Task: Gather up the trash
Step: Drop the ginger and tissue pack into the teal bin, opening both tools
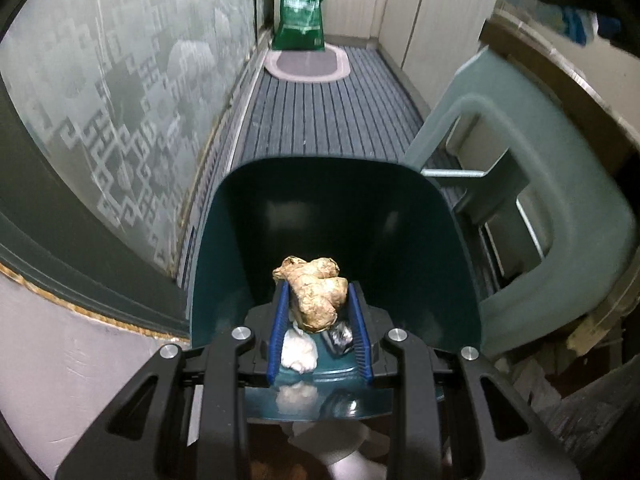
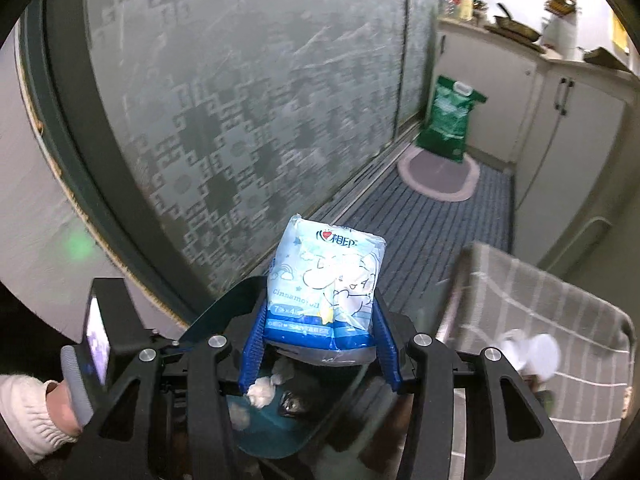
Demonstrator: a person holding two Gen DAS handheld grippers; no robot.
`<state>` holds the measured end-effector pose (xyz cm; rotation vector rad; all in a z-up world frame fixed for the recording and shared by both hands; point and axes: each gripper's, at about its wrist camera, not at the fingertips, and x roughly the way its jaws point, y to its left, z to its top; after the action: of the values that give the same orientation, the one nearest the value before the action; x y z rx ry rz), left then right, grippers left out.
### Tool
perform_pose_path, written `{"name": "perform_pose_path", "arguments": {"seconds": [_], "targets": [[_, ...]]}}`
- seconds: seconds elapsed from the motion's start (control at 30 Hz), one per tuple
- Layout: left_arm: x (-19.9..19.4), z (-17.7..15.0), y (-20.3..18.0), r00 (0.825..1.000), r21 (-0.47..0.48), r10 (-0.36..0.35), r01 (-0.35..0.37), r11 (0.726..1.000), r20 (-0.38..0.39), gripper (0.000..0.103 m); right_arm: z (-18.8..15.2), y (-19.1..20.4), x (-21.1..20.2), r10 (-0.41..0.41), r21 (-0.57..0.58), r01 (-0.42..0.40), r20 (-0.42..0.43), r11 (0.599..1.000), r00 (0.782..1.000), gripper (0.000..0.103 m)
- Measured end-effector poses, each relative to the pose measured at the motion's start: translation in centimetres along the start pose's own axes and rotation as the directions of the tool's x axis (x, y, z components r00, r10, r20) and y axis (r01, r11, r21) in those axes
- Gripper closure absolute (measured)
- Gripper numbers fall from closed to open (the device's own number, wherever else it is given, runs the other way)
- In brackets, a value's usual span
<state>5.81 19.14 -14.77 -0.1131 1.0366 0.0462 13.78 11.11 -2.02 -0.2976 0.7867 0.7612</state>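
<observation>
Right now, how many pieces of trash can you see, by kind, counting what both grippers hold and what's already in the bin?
Brown crumpled paper wad, in left gripper: 1
Blue tissue packet, in right gripper: 1
White tissue wads in teal bin: 1 clump
Dark shiny wrapper in bin: 1
Total: 4

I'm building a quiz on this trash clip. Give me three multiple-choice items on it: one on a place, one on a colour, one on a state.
1. Where is the white crumpled tissue?
A. On the striped mat
B. In the dark teal bin
C. On the counter

2. What colour is the tall bag at the far end?
A. Green
B. Red
C. Yellow

3. What is the right tool doing?
A. Gaping empty
B. Shut on the blue tissue pack
C. Pressing the glass door

Answers:
1. B, it lies on the floor of the dark teal bin, below the left tool.
2. A, green with a white handle.
3. B, the blue tissue pack sits clamped between its fingers.
</observation>
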Motion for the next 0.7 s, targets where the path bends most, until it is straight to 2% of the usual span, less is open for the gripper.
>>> {"name": "perform_pose_path", "arguments": {"seconds": [0.33, 0.7], "targets": [[1.9, -0.9, 0.0, 0.998, 0.022, -0.014, 0.016, 1.000, -0.060, 0.071, -0.2, 2.7, 3.2, 0.040, -0.028, -0.043, -0.082, 0.999, 0.996, 0.055], [-0.1, -1.2, 1.6, 1.000, -0.008, -0.012, 0.012, 1.000, -0.019, 0.069, -1.4, 3.7, 7.2, 0.051, -0.016, -0.055, -0.175, 0.998, 0.983, 0.055]]}}
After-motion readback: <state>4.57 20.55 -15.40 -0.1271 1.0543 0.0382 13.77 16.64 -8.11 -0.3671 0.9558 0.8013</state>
